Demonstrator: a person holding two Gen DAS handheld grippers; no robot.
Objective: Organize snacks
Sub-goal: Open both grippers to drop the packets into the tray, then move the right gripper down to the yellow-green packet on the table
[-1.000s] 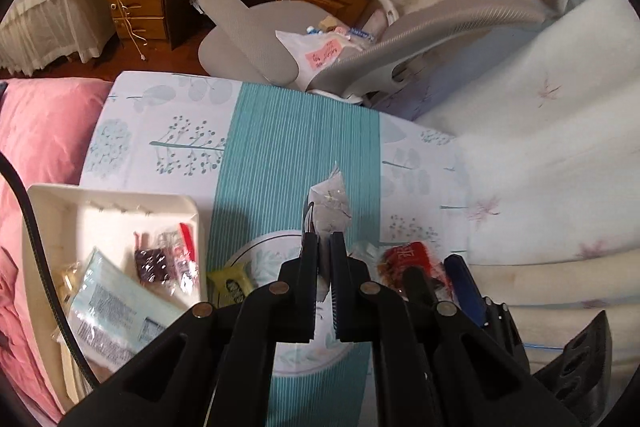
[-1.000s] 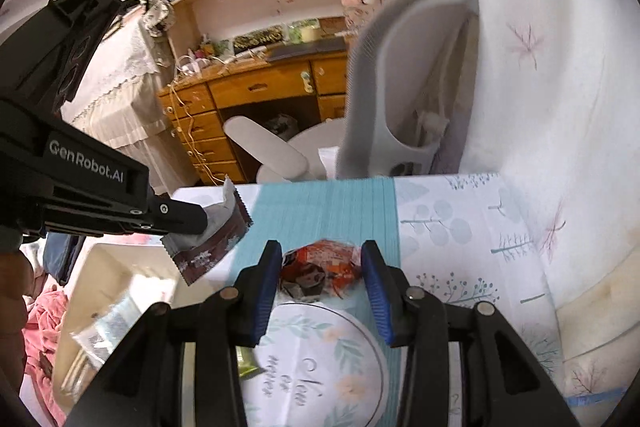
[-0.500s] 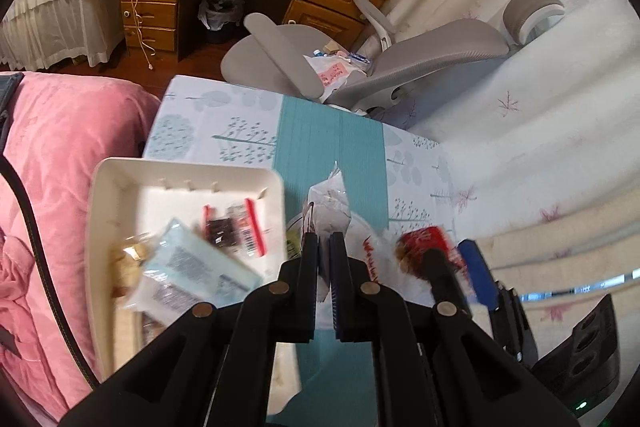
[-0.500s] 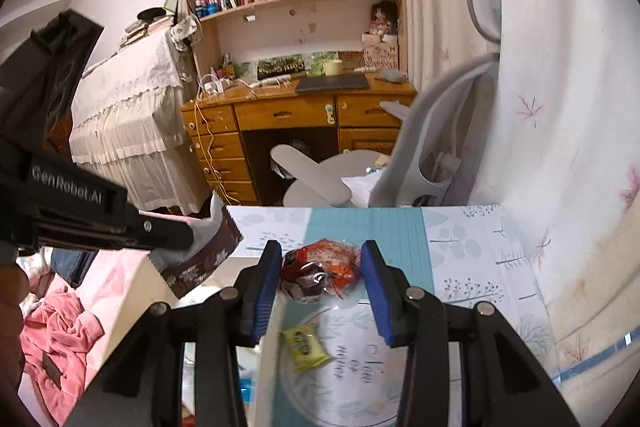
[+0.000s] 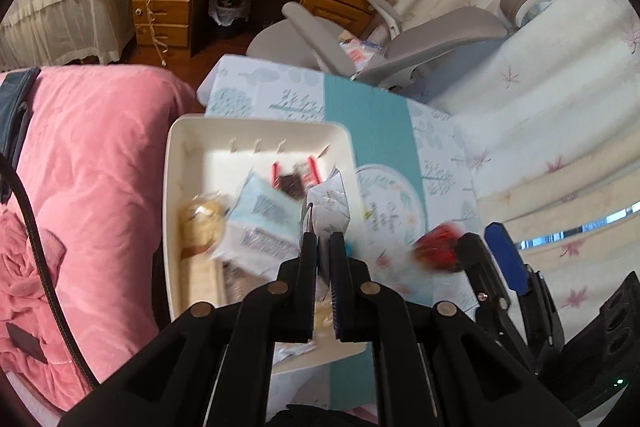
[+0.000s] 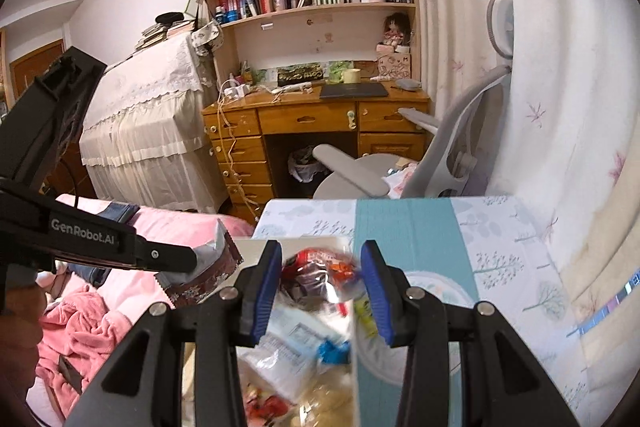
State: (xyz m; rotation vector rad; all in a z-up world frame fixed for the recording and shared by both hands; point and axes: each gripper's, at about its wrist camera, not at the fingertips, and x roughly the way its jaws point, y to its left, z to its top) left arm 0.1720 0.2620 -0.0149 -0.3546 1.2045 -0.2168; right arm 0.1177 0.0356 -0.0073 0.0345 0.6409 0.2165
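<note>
Over the white tray (image 5: 176, 211), in the left wrist view, the left gripper (image 5: 323, 255) is pinching a small packet (image 5: 330, 203) by its lower edge, its fingers almost touching, so the packet is standing up above the tips. That thin pinch on the seam is probably letting the wrapper hang free for a clean drop. Below it, the tray is lying on the left side of the patterned cloth (image 5: 376, 115), against the pink bedding (image 5: 92, 163), and is already holding a pale blue packet (image 5: 264, 219), a dark candy with red ends (image 5: 292, 181) and some biscuits (image 5: 202, 223). Toward the cloth's right edge, the right gripper (image 5: 476, 247) is carrying a red snack (image 5: 436, 253), blurred.

Above the tray's far right corner, in the right wrist view, the right gripper (image 6: 322, 277) is gripping the red snack (image 6: 320, 269) between its blue pads (image 6: 268, 291), fingers held partly apart by the bulky wrapper. The tray (image 6: 256, 247) is sitting under and behind it, with packets blurred inside. To the left, the left gripper (image 6: 196, 261) is reaching in with its packet (image 6: 200, 273), brown-printed on this side. Both snacks are, I judge, heading into the tray, so each hand is bringing one to save a trip.
</note>
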